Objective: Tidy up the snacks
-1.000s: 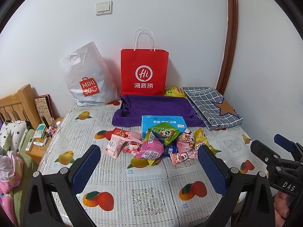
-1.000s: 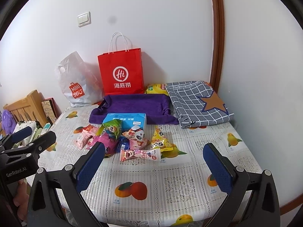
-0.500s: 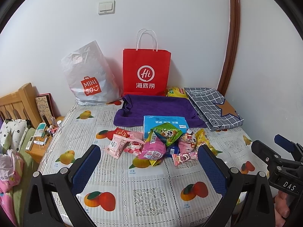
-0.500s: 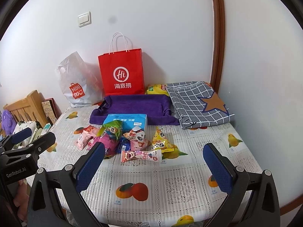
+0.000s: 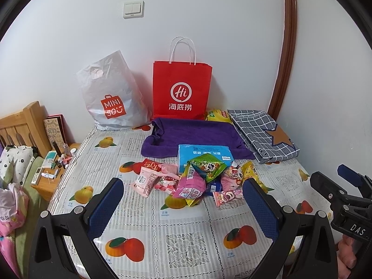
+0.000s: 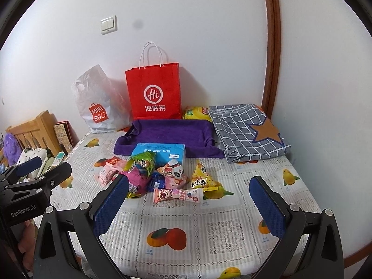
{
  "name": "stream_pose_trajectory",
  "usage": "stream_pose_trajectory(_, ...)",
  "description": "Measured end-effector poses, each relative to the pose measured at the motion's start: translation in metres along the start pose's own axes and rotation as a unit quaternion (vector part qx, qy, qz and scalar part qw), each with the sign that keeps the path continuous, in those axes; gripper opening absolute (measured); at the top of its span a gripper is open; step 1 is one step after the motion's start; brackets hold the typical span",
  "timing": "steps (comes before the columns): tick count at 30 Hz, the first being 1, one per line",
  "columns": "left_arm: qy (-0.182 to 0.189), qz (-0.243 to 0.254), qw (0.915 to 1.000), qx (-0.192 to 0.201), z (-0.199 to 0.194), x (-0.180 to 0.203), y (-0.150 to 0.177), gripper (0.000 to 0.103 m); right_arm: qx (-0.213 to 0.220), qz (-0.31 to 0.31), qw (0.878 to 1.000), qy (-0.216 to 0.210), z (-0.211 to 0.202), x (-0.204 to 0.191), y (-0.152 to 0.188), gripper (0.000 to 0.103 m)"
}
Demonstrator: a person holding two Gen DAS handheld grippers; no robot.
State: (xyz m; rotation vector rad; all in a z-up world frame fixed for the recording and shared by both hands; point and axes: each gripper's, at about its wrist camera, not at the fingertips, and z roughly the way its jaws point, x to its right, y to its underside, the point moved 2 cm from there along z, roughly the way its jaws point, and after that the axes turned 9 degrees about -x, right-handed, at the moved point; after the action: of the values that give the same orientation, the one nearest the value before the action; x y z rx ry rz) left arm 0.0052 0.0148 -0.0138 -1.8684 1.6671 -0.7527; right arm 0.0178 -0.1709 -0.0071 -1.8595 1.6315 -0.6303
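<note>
Both empty, spread wide: left gripper (image 5: pixel 182 194), right gripper (image 6: pixel 189 191); nearest right, long pink crinkly strawberry-bear snack packet (image 6: pixel 177 195), lying crosswise just ahead.

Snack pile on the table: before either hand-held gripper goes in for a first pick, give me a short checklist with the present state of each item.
1. Left hand-held gripper open and unloaded: ok.
2. Right hand-held gripper open and unloaded: ok.
3. Snack pile in view of both cameras: ok.
4. An easy first pick lying apart: ok, the pink strawberry-bear packet lies at the near edge of the pile.
5. Pile free of overlaps: not ok, the green packet lies on top of others.
6. Red paper bag upright; whether it is open: cannot tell.
</note>
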Motion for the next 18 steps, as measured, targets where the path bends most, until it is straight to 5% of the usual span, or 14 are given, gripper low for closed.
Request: stream_pose_trajectory(18,0.005,-0.001,1.0,0.001,0.012,0.002,0.002,0.103,-0.011,-0.006,1.0,0.0,0.007,-0.001,0.001,0.103)
